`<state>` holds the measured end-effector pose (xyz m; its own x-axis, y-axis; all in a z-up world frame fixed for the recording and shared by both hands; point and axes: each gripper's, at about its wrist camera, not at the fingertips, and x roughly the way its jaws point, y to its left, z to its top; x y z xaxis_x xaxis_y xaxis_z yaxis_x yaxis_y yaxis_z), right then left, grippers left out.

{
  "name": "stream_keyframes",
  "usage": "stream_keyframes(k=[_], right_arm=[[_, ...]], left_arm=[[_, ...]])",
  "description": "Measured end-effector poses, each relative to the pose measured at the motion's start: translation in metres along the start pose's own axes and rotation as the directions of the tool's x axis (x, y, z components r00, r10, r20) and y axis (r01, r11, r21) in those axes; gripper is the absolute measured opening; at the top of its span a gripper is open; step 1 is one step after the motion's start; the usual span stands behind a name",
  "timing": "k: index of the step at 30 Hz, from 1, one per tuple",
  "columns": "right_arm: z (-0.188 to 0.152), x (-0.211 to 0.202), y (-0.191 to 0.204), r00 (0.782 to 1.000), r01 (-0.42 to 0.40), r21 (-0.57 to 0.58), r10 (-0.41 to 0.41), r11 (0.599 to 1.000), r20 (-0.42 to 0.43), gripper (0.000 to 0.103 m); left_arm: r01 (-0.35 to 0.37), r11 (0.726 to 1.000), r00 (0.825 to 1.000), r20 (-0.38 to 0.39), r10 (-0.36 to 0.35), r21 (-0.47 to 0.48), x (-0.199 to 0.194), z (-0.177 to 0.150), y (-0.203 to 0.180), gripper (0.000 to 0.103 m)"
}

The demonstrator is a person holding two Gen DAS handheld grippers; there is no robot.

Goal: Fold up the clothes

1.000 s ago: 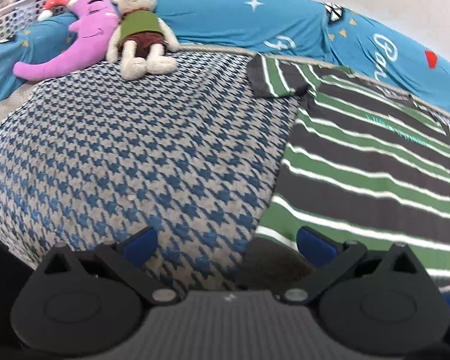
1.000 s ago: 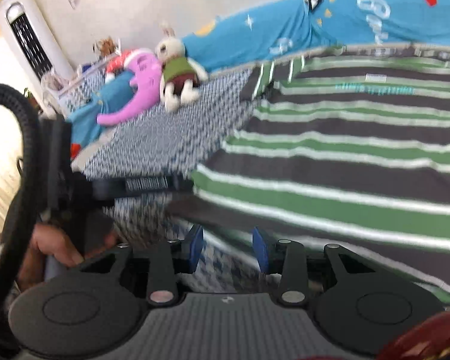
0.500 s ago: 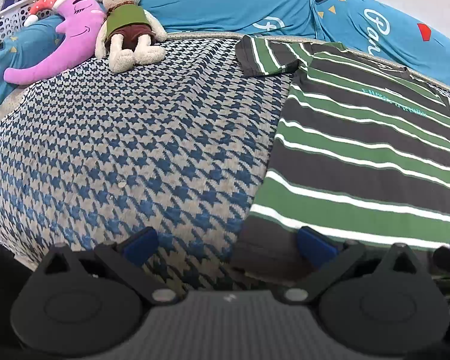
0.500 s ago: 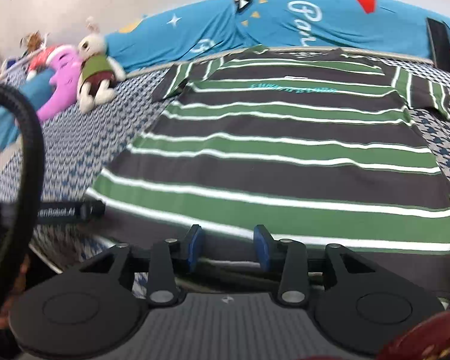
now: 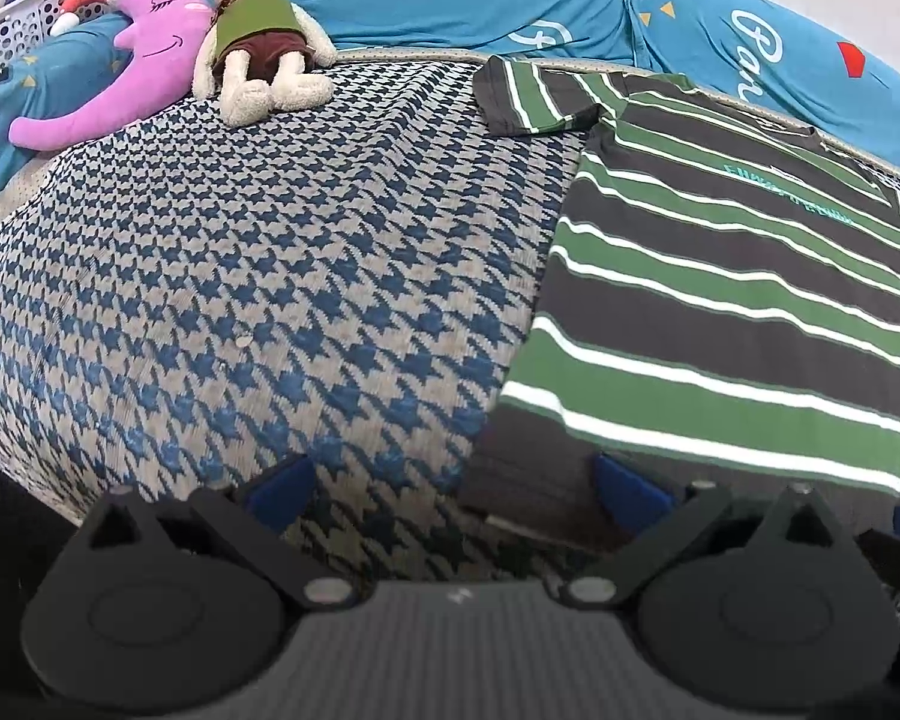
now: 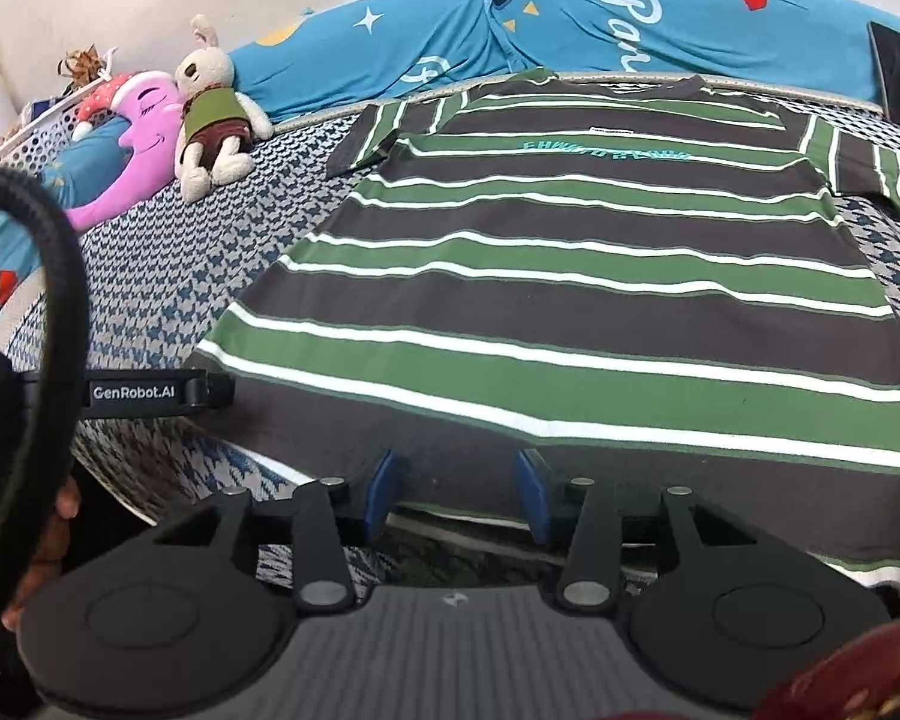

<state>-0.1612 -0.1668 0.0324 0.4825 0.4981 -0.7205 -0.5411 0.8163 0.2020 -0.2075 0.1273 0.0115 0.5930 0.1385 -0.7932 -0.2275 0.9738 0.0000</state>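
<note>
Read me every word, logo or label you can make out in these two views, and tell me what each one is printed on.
"GenRobot.AI": white print on the black bar of the left tool, seen from the right wrist.
Teal lettering across the chest of the striped T-shirt: upside down, too blurred to read.
Small white tag on the T-shirt: too small to read.
White script on the blue bedding: starts "Pa", the rest cut off.
</note>
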Motion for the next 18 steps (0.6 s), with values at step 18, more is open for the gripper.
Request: stream_keyframes(k=[18], right_arm=[[-0.011, -0.002, 0.007, 0.986, -0.123, -0.006, 0.121, 0.992, -0.118, 0.053]], left_arm=[[0.027, 1.000, 1.000, 0.015, -0.027, 0.005, -0.013, -0.005, -0.007, 0.103]])
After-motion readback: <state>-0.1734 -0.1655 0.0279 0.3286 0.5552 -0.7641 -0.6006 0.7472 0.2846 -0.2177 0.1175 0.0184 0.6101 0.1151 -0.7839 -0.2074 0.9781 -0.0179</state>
